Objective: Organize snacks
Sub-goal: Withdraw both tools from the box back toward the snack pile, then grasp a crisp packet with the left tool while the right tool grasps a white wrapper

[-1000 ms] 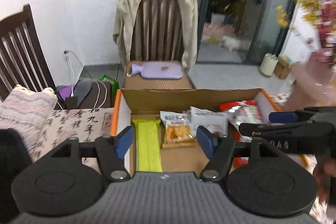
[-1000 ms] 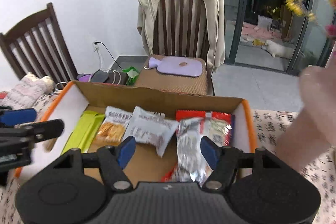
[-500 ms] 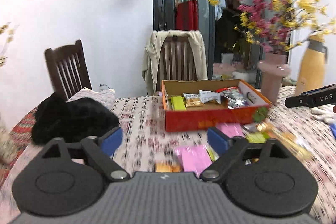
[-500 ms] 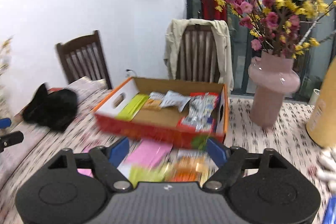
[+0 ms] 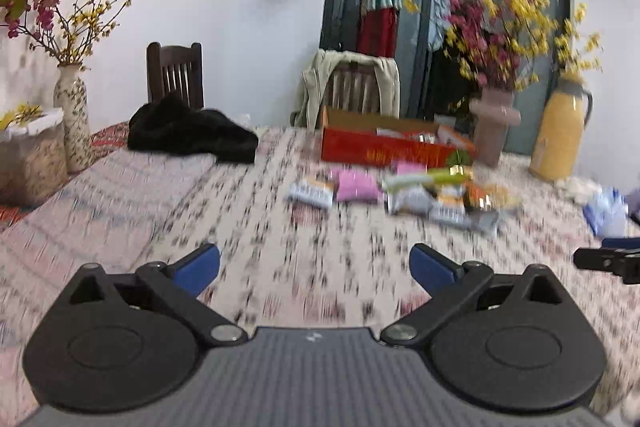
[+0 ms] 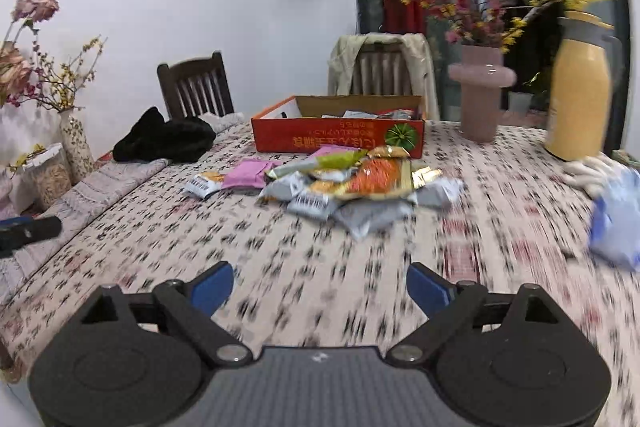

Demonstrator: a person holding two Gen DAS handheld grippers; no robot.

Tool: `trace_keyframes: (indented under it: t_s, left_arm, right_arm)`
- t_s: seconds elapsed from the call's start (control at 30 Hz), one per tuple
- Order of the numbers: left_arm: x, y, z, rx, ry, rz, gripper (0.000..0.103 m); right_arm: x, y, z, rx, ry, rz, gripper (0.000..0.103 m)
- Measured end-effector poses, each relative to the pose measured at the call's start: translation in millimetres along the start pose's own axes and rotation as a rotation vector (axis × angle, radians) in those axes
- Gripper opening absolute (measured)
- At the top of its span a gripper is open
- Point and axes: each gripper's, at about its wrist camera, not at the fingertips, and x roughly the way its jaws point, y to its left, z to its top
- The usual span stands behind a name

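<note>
An open red-orange cardboard box (image 6: 338,139) stands at the far side of the patterned table and holds several snack packets; it also shows in the left wrist view (image 5: 384,147). A loose pile of snack packets (image 6: 340,183) lies on the cloth in front of it, also seen blurred in the left wrist view (image 5: 420,193). A pink packet (image 6: 250,173) lies at the pile's left. My left gripper (image 5: 314,269) is open and empty, well short of the pile. My right gripper (image 6: 320,285) is open and empty, also well back from the pile.
A pink vase with flowers (image 6: 482,95) and a yellow thermos (image 6: 580,87) stand at the back right. Blue and white gloves (image 6: 616,223) lie at the right. A black garment (image 6: 164,141) lies at the left, near a patterned vase (image 6: 76,143). Chairs stand behind the table.
Both grippers have pulled back from over the box toward the near side of the table. The box has shrunk into the distance and the packet pile has come into view.
</note>
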Motion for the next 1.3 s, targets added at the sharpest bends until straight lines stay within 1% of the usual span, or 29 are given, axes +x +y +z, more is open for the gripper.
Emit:
trace_keyframes:
  t_s: [0.1,0.2,0.37,0.67,0.93,1.03,1.13,1.23,1.3]
  left_arm:
    - [-9.6,0.0,-13.8,0.019,0.011,0.008,0.103]
    - [-14.1,0.0,-18.5,0.035,0.009,0.005,0.103]
    - [-21.8,-1.7,-22.2,0.037,0.002,-0.003,0.103]
    - [-19.9,-8.6,-24.2,0.058,0.013,-0.006,0.103]
    - [8.2,-12.0,-20.3,0.062,0.061,-0.021,0.103]
    - [27.2,-11.4,-15.2,0.062,0.090,-0.024,0.103]
    - [48.2,-8.4,-5.4,0.061,0.114,-0.032,0.103]
    - [69.5,-5.0,8.1,0.066,0.125,-0.057,0.102]
    - [87.9,-2.0,19.9,0.071,0.136,-0.073,0.100]
  right_arm:
    - [-20.7,10.7,-25.9,-0.004,-0.026,-0.048,0.094]
    - [-33.0,13.9,-37.7,0.028,-0.027,-0.038,0.094]
    - [-46.1,17.4,-42.7,0.031,-0.067,-0.043,0.094]
    - [-49.4,11.9,-43.6,0.054,-0.083,-0.059,0.094]
    - [-33.1,8.3,-39.6,0.060,-0.069,-0.075,0.095]
    - [-18.6,5.8,-33.0,0.058,-0.046,-0.067,0.095]
    - [-2.1,6.4,-21.0,0.028,-0.032,-0.062,0.094]
    - [16.7,7.5,-6.3,0.001,-0.022,-0.035,0.090]
    - [31.8,7.4,3.5,-0.002,-0.007,-0.019,0.083]
